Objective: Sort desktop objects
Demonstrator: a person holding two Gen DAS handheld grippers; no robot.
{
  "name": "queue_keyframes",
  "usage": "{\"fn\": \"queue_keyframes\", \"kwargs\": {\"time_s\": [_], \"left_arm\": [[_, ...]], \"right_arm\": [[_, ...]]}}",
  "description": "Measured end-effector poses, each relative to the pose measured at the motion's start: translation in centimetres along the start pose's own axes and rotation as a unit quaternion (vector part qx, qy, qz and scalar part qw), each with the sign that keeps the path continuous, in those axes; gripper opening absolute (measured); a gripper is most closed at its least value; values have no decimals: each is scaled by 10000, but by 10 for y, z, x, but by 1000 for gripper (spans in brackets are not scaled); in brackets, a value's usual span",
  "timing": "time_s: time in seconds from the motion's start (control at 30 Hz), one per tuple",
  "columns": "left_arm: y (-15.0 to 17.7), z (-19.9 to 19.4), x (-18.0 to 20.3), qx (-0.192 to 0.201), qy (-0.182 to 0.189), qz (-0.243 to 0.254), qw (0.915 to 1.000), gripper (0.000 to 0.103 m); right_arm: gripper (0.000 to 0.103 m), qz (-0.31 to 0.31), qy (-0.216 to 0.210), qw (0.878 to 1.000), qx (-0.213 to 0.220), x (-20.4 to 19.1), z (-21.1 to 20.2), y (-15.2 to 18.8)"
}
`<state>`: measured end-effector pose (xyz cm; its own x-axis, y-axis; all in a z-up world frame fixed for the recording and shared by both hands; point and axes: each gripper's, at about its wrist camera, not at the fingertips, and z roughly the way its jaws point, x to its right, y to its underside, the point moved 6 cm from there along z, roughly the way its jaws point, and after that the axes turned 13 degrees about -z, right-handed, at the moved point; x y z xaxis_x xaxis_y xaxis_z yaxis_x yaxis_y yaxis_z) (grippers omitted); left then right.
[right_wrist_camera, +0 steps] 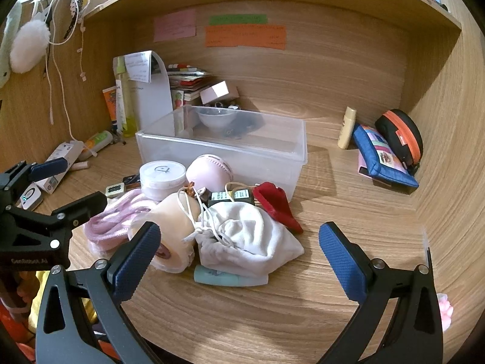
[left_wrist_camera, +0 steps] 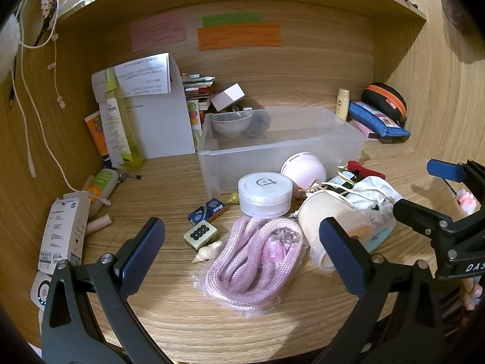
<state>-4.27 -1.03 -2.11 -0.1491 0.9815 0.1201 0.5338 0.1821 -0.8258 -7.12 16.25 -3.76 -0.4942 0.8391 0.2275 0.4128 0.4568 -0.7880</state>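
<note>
A clear plastic bin (left_wrist_camera: 272, 154) (right_wrist_camera: 266, 151) stands mid-desk, with a small bowl (left_wrist_camera: 232, 124) showing behind its far wall. In front of it lies a heap: a round clear case (left_wrist_camera: 265, 194), a pink ball-shaped gadget (left_wrist_camera: 303, 168), a bagged pink rope (left_wrist_camera: 254, 264), a cream cup (left_wrist_camera: 330, 218) on its side, a white drawstring pouch (right_wrist_camera: 248, 239), a red item (right_wrist_camera: 275, 203), a blue Max box (left_wrist_camera: 207, 210) and a mahjong tile (left_wrist_camera: 200, 233). My left gripper (left_wrist_camera: 242, 251) hovers open over the rope. My right gripper (right_wrist_camera: 239, 257) hovers open over the pouch, holding nothing.
Bottles and tubes (left_wrist_camera: 116, 121) lean at the back left beside papers (left_wrist_camera: 157, 106). A white carton (left_wrist_camera: 65, 230) and a charger cable (left_wrist_camera: 45, 121) lie on the left. A blue pencil case (right_wrist_camera: 385, 157) and black-orange pouch (right_wrist_camera: 400, 136) sit at the right wall.
</note>
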Motion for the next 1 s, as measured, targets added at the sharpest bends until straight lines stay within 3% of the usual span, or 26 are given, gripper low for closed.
{"fn": "queue_keyframes", "kwargs": {"time_s": [1.0], "left_arm": [[-11,-9,-15,138,-74,-28,9999,103]], "right_arm": [[103,129,118,9998,-50,19,-2,0]]}}
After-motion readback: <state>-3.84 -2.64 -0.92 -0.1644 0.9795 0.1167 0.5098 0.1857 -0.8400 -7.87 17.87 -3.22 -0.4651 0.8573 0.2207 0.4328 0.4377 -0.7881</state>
